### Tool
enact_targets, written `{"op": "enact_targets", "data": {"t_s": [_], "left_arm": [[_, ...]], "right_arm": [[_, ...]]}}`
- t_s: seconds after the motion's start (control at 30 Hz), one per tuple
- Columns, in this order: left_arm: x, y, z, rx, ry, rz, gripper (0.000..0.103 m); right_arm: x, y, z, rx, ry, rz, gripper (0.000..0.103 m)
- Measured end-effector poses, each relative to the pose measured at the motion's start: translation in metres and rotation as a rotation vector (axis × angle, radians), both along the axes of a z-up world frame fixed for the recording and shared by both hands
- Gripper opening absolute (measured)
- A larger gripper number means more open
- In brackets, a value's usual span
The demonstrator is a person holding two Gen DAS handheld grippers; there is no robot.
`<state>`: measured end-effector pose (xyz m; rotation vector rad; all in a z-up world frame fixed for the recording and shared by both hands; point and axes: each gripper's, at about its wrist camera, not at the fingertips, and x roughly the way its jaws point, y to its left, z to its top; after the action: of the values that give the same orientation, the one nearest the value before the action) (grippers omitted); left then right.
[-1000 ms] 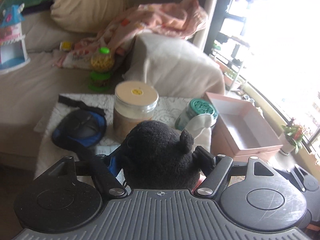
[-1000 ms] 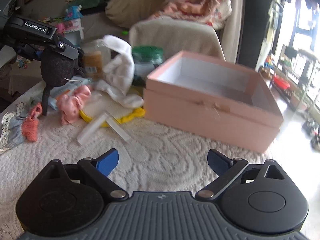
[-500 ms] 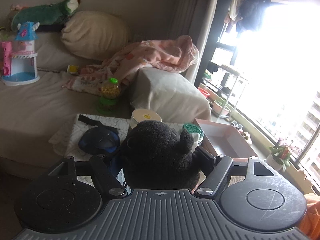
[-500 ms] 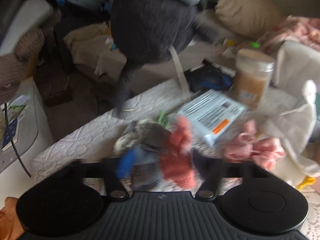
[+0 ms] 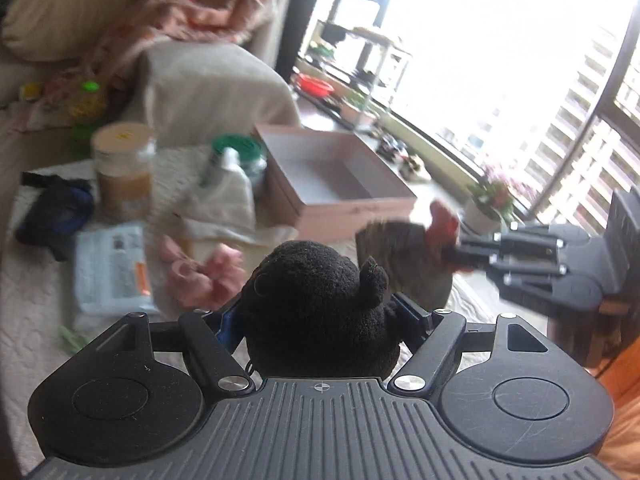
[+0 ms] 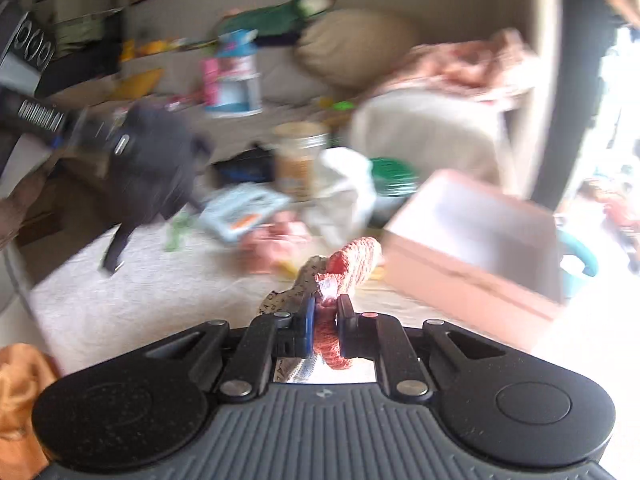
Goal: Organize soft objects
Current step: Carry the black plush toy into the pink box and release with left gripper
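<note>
My left gripper (image 5: 320, 316) is clamped on a black plush toy (image 5: 316, 308), held up in the air over the near edge of the lace-covered table (image 6: 132, 292). Its fingers sit wide because the plush is bulky, and the toy's round head fills the gap between them. From the right wrist cam I get the same plush (image 6: 148, 172) side-on at the far left, blurry, with a leg dangling down above the cloth, which my left cam can't show at all.

My right gripper (image 6: 325, 314) has its fingers squeezed nearly together on a red knit sock (image 6: 352, 264), with a patterned beige bit of fabric (image 6: 296, 288) bunched beside it. The left cam catches that gripper (image 5: 460, 252) coming in from the right, level, with the sock bundle hanging out front, just right of the open pink box (image 5: 332, 176).

Still on the table are some pink fabric pieces (image 5: 200, 276), a white cloth (image 5: 228, 196), a wipes-style packet (image 5: 112, 268), a tan-lidded jar (image 5: 124, 168) and a green-lidded jar (image 5: 240, 152). The packet has an orange label, but the print's too blurred to read. White lettering on the left gripper's side in the right cam is smeared too.
</note>
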<state>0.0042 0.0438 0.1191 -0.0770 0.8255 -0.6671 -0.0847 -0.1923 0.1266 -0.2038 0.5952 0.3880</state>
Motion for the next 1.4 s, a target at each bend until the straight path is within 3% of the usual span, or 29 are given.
{"op": "enact_targets", "data": {"t_s": [0.1, 0.2, 0.47, 0.53, 0.6, 0.67, 0.73, 0.8, 0.87, 0.9, 1.03, 1.17, 1.27, 1.4], "left_arm": [[0.007, -0.037, -0.01, 0.026, 0.063, -0.087, 0.079], [0.016, -0.06, -0.004, 0.034, 0.057, -0.13, 0.079], [0.08, -0.094, 0.073, -0.025, -0.203, -0.092, 0.079], [0.108, -0.101, 0.088, -0.07, -0.258, -0.071, 0.079], [0.137, -0.108, 0.094, -0.139, -0.262, -0.052, 0.08], [0.173, -0.116, 0.083, -0.228, -0.195, -0.04, 0.084], [0.212, -0.14, 0.054, -0.248, -0.032, -0.042, 0.085], [0.236, -0.157, 0.011, -0.134, 0.066, -0.012, 0.084], [0.248, -0.166, -0.028, 0.005, 0.077, 0.074, 0.077], [0.252, -0.166, -0.04, 0.016, 0.092, 0.087, 0.076], [0.241, -0.151, -0.035, -0.067, 0.048, 0.047, 0.076], [0.179, -0.118, 0.008, -0.076, -0.114, 0.0, 0.076], [0.134, -0.074, 0.018, -0.038, -0.188, 0.04, 0.076], [0.101, -0.005, 0.011, -0.05, -0.159, 0.154, 0.076]], "right_arm": [[-0.012, -0.038, 0.015, 0.003, -0.081, -0.118, 0.011], [-0.014, -0.079, 0.031, 0.041, -0.162, -0.215, 0.011], [0.017, -0.125, 0.058, 0.143, -0.298, -0.291, 0.011], [0.036, -0.13, 0.061, 0.178, -0.32, -0.294, 0.011], [0.062, -0.132, 0.059, 0.23, -0.312, -0.289, 0.011], [0.091, -0.134, 0.049, 0.309, -0.268, -0.261, 0.012], [0.124, -0.133, 0.03, 0.38, -0.163, -0.239, 0.015], [0.141, -0.127, 0.008, 0.38, -0.082, -0.275, 0.019], [0.14, -0.12, -0.011, 0.334, -0.053, -0.277, 0.02], [0.135, -0.117, -0.018, 0.308, -0.043, -0.272, 0.023], [0.115, -0.111, -0.034, 0.235, -0.007, -0.246, 0.046], [0.106, -0.099, -0.037, 0.137, -0.037, -0.246, 0.052], [0.099, -0.082, -0.035, 0.116, -0.099, -0.243, 0.057], [0.091, -0.052, -0.029, 0.111, -0.182, -0.225, 0.07]]}}
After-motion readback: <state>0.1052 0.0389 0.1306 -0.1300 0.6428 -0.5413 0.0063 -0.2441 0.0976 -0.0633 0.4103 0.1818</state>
